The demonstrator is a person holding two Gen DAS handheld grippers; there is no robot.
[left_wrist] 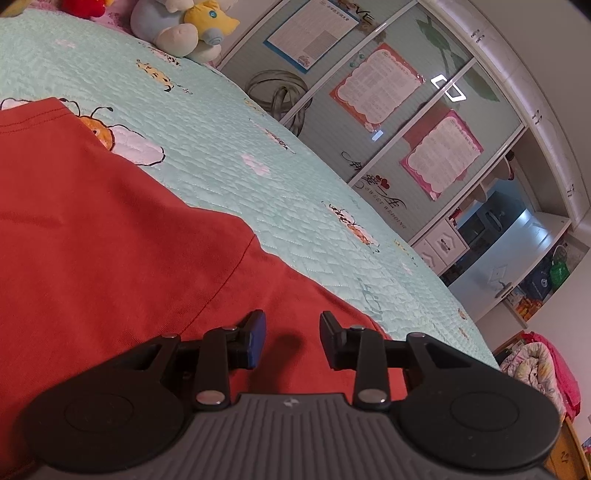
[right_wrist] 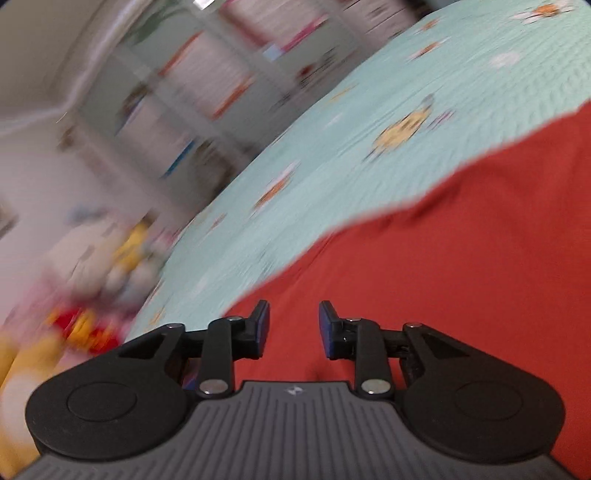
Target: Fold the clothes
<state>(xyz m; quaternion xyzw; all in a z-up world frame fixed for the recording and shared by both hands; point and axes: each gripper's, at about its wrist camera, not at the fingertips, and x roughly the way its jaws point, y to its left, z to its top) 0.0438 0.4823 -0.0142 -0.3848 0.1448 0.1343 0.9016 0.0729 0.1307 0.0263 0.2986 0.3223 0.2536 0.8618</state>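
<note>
Red T-shirt (left_wrist: 110, 240) lies spread on the bed (left_wrist: 258, 166), over the mint quilted bedspread with bee print. A stitched hem or sleeve edge runs diagonally across the left wrist view, so at least one layer lies over another there; can't tell if that's a fold.

Left gripper (left_wrist: 291, 339) hangs low over the near part of the shirt, jaws parted with a clear gap, nothing held, red cloth visible between them. Right gripper (right_wrist: 293, 328) is the same: jaws apart, empty, over the shirt near its edge; that view is motion-blurred.

Both low and open, probably lined up to pinch fabric, or just let go. Plush toys (left_wrist: 181, 26) sit at the far end and a wardrobe (left_wrist: 406, 110) stands beyond.
</note>
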